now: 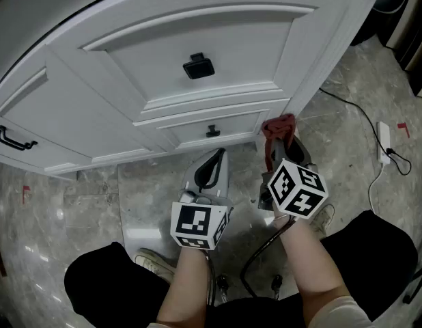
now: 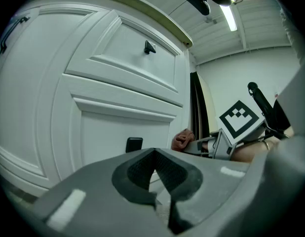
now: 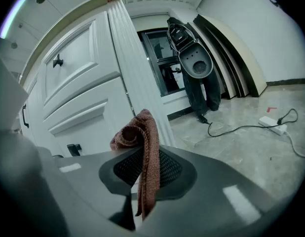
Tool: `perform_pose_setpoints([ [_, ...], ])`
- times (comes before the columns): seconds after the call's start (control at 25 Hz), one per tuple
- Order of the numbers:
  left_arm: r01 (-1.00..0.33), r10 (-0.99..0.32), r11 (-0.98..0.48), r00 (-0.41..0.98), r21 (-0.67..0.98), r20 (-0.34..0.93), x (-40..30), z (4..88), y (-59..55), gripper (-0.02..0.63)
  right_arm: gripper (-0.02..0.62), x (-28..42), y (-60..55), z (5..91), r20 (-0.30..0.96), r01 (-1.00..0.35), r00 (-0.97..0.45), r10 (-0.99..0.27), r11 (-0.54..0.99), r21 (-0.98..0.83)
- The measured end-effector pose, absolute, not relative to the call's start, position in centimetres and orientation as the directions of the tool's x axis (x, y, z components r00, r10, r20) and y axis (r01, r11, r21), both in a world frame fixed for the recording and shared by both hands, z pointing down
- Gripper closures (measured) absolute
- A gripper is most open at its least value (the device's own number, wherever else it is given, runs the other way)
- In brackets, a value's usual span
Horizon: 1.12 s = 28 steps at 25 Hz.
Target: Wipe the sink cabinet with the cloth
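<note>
Facing a white panelled wooden sink cabinet (image 1: 197,39), filling the far half of the head view, with no damp streak or trace of wiping to be made out on it. Standing over a grey marble-patterned floor (image 1: 95,197), running up to the cabinet's foot.

Holding the left gripper (image 1: 216,157) low and near the cabinet's foot, jaws pressed together on nothing, apart from the cloth. Holding the right gripper (image 1: 279,142) just to its right, near the fluted corner post (image 1: 327,53), jaws pinching a small rust-red knitted cloth (image 3: 142,132), bunching above the tips and hanging down between the pads. Whether touching the post yet, impossible to tell.

Judging the task as barely begun: cloth in grasp, but the wiping of panels, drawer fronts and around the black square knob (image 1: 198,66) seemingly all remaining.
</note>
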<state>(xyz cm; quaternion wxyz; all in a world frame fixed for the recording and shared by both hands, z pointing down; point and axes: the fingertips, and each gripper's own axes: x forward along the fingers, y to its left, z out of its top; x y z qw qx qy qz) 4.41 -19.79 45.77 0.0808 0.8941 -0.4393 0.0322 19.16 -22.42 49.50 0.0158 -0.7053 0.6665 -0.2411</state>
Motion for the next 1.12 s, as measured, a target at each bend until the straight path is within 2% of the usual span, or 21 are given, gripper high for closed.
perform_pose_setpoints([
  [0.2, -0.815, -0.804, -0.573, 0.58, 0.092, 0.132, 1.7, 45.9, -19.9, 0.606, 0.512, 14.6, -21.8, 51.5, 0.36, -0.922, -0.076, -0.93, -0.071, -0.379],
  [0.44, -0.884, -0.869, -0.457, 0.467, 0.099, 0.163, -5.4, 47.2, -19.9, 0.606, 0.512, 5.0, -21.8, 54.0, 0.397, -0.923, -0.244, -0.885, 0.085, -0.376],
  [0.72, -0.924, -0.913, -0.356, 0.376, 0.141, 0.158, -11.9, 47.5, -19.3, 0.606, 0.512, -5.5, -22.0, 54.2, 0.334, -0.864, -0.423, -0.842, 0.263, -0.43],
  [0.88, -0.929, -0.918, -0.34, 0.362, 0.148, 0.16, -13.9, 47.7, -19.0, 0.606, 0.512, -7.9, -22.9, 54.0, 0.303, -0.847, -0.453, -0.839, 0.298, -0.441],
  [1.12, -0.925, -0.915, -0.347, 0.371, 0.156, 0.158, -14.7, 48.1, -18.9, 0.606, 0.511, -7.3, -24.2, 54.6, 0.3, -0.853, -0.434, -0.85, 0.28, -0.44],
])
